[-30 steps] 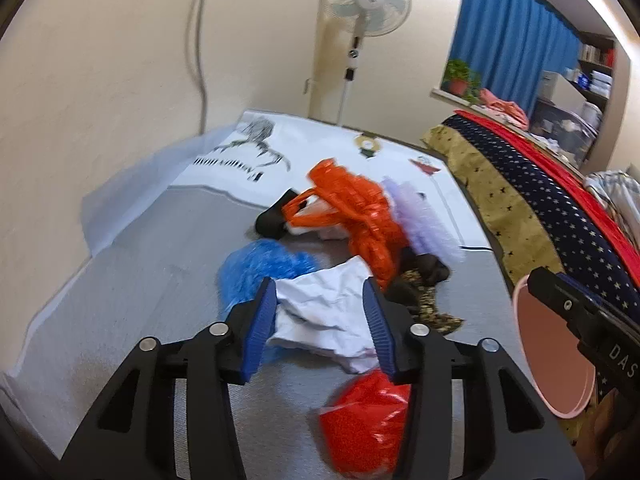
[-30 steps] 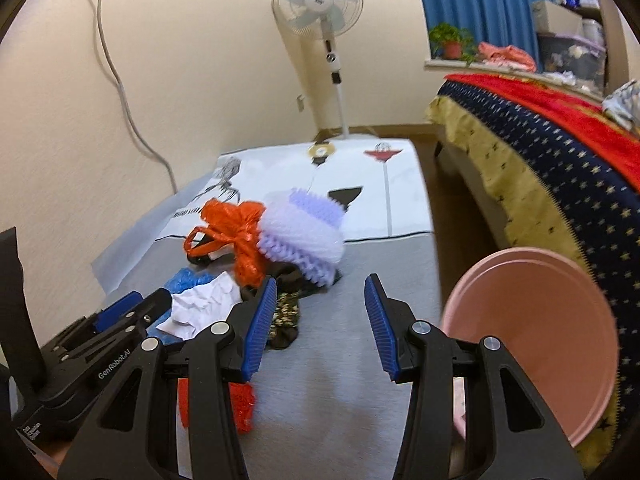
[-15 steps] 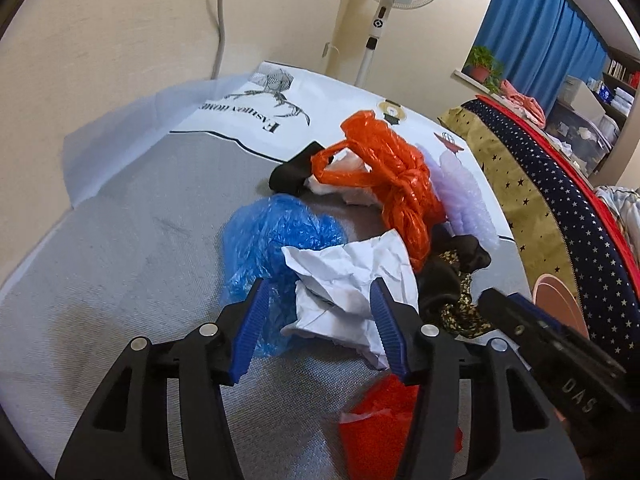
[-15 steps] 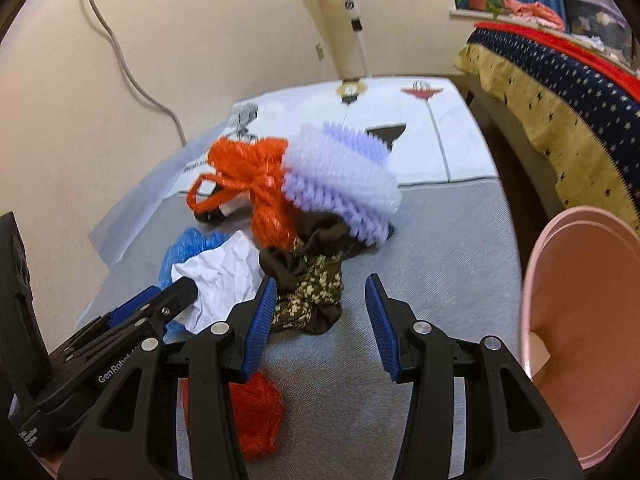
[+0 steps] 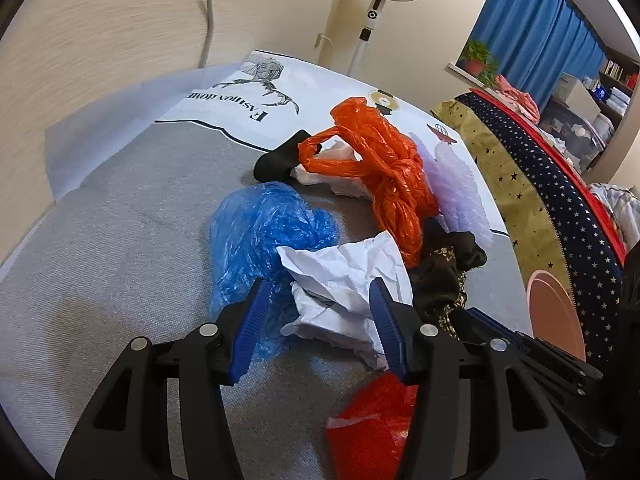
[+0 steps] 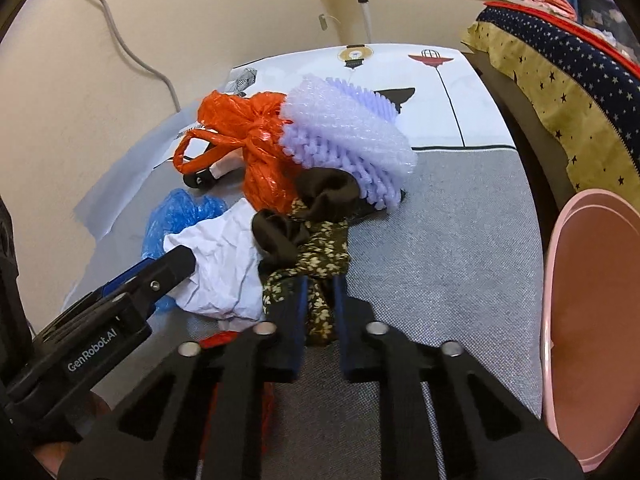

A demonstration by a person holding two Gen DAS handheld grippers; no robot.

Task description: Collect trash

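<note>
A trash pile lies on the grey mat. It holds crumpled white paper, a blue plastic bag, an orange bag, lavender bubble wrap, a brown floral cloth and red plastic. My left gripper straddles the white paper; its jaws are closing a little, and the left pad is still clear of the paper. My right gripper is closing, its pads pinching the near end of the floral cloth. A pink bin stands to the right.
A bed with a star-patterned cover runs along the right side. A standing fan and a wall cable are at the back. A black item lies under the orange bag's handle, on the edge of a white printed sheet.
Both grippers have come down toward the pile. The right jaws, wide apart before, have closed on the floral cloth. The left jaws now straddle the white paper more closely.
</note>
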